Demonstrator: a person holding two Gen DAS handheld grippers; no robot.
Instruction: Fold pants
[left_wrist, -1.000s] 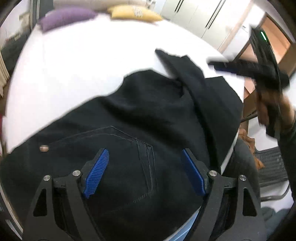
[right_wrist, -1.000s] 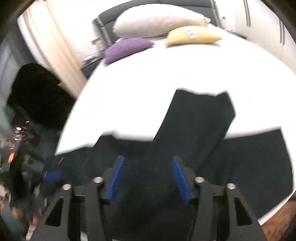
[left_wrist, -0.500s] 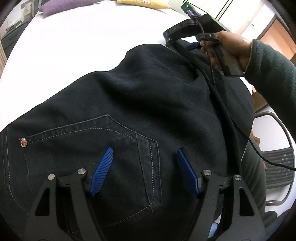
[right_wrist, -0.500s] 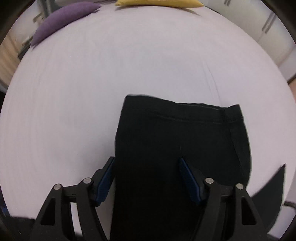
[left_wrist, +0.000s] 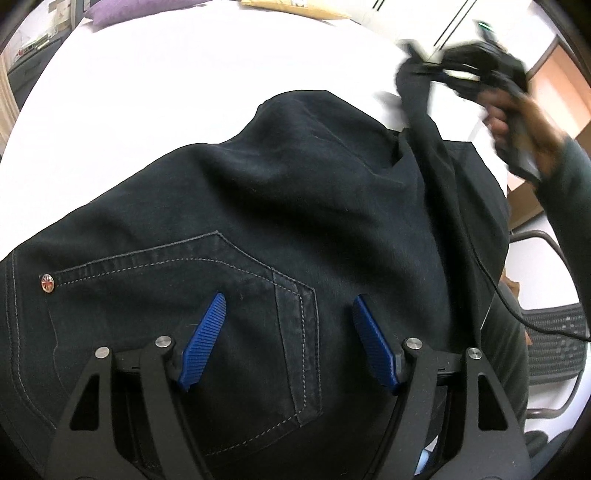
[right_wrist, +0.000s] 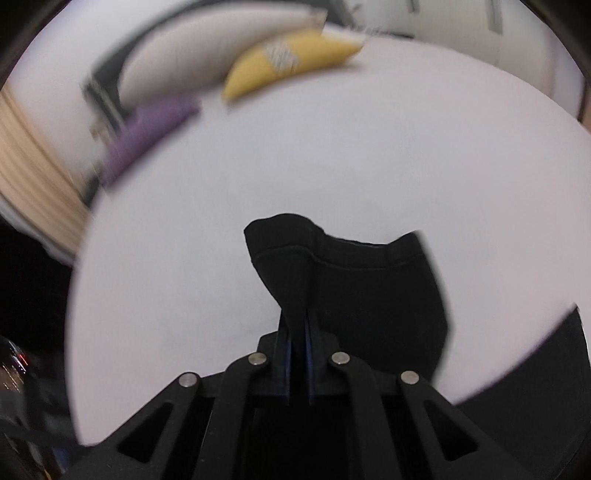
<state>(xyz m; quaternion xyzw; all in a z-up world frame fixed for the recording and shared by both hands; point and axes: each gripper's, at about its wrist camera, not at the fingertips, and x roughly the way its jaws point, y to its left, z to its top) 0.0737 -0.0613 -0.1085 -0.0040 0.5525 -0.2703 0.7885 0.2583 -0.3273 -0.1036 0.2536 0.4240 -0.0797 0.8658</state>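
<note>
Pants (left_wrist: 295, 192): limp, weighty dark denim on bed (left_wrist: 147, 92); grip hems.
Right gripper (right_wrist: 298, 365) fingers pinch leg hem; left gripper (left_wrist: 288, 339) fingers spread, empty.

Matt black denim pants (left_wrist: 295, 192) with pale stitching and a shiny metal rivet (left_wrist: 47, 283), ribbed blue pads (left_wrist: 204, 341) on matt black plastic left gripper (left_wrist: 288, 343), smooth white bedsheet (right_wrist: 332, 155), soft yellow cloth pillow (right_wrist: 291, 61)

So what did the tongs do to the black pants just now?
The right tongs, open around the pant leg half a second ago, have shut on its hem and lifted it off the white bed. The left tongs stayed open over the back pocket, and the waist end has not moved.
</note>
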